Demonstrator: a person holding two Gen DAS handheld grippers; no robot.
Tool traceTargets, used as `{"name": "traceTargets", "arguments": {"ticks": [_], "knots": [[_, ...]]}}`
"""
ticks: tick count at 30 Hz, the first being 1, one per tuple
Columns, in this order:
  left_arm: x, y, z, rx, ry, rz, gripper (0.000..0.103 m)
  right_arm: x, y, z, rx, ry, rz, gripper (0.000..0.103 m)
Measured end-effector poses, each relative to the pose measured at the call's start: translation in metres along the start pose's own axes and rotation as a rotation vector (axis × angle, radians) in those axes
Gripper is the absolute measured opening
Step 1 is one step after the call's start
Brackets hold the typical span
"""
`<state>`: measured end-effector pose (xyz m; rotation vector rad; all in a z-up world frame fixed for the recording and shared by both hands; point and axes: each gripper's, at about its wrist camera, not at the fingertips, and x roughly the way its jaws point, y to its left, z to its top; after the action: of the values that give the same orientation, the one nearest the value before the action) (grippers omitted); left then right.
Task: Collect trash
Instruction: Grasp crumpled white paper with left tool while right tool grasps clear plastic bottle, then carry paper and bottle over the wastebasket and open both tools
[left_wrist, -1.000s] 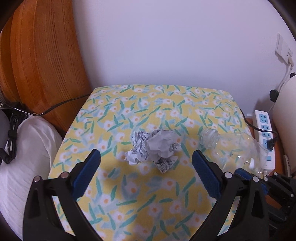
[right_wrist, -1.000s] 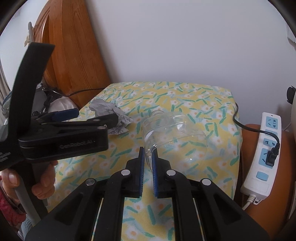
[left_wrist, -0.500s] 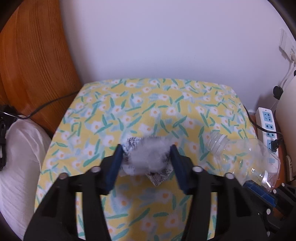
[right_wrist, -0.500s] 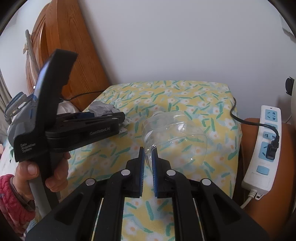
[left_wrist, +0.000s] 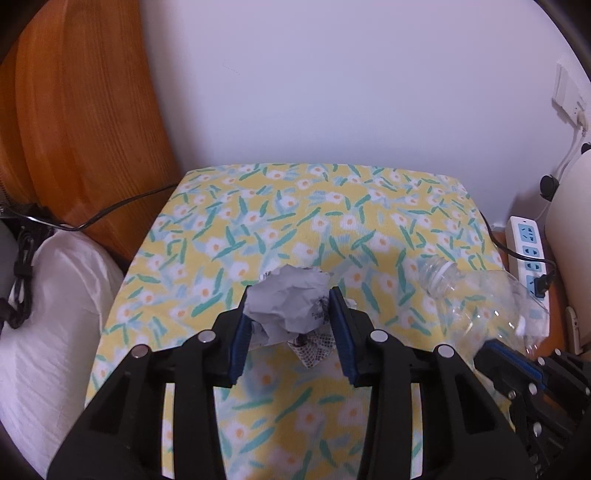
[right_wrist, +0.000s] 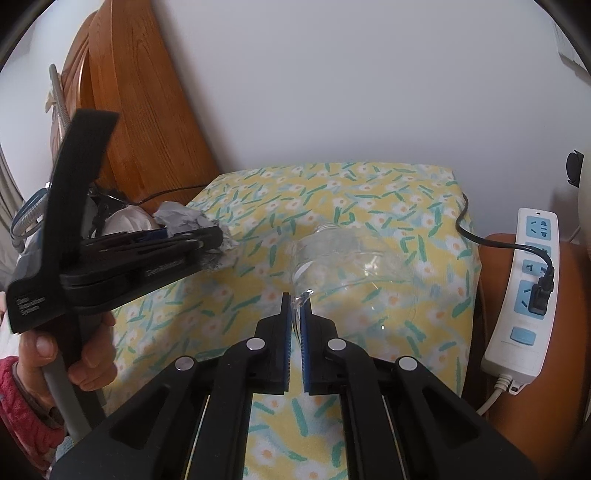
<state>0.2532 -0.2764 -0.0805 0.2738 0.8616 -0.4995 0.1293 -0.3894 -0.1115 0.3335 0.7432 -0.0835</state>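
Left wrist view: floral-cloth table (left_wrist: 288, 221) fills most of the picture, pushed against the white wall (left_wrist: 332, 92). Wooden headboard (left_wrist: 74, 110) stands left of the table, with a white pillow (left_wrist: 55, 314) below it at the table's left edge. White power strip (left_wrist: 526, 251) lies off the table's right edge, a black plug in it.

Clear plastic bottle (left_wrist: 480, 299) is over the table's right side, on its side, open neck pointing toward the table's middle. Right gripper (right_wrist: 295, 314) is nearly closed, blue pads pinching a crushed edge of the bottle at its base end; whether the bottle rests on the cloth or is lifted, can't tell.

Crumpled paper ball (left_wrist: 291, 306) is near the table's middle, slightly toward the near edge. Left gripper (left_wrist: 290, 317) has just been closing, and the paper is now between its blue pads, both pads pressing its sides, jaws about a third open around the wad. In the right wrist view a person's hand (right_wrist: 74, 354) holds the left gripper's handle off the table's left side, red sleeve (right_wrist: 22, 402) at the wrist.
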Motion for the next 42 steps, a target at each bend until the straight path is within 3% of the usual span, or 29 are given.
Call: {"name": "traceTargets", "arguments": {"ticks": [7,15,27,33,42], "knots": [[-0.056,0.012,-0.030,0.020,-0.014,0.007,0.039,-0.002,0.006,0.000,-0.017,0.007,-0.002,0.004],[-0.117,0.041,-0.067,-0.024,-0.025,0.007,0.039,-0.006,0.015,0.010,-0.026,0.030,-0.021,0.003],[-0.189,0.053,-0.124,-0.081,-0.039,-0.038,0.039,-0.082,0.074,0.001,-0.123,0.019,-0.057,0.003],[-0.227,0.051,-0.172,-0.072,-0.046,-0.058,0.039,-0.135,0.109,-0.046,-0.177,0.018,-0.052,0.003],[-0.256,0.035,-0.274,-0.064,0.058,-0.157,0.039,-0.213,0.135,-0.145,-0.116,0.013,0.017,0.003]]}}
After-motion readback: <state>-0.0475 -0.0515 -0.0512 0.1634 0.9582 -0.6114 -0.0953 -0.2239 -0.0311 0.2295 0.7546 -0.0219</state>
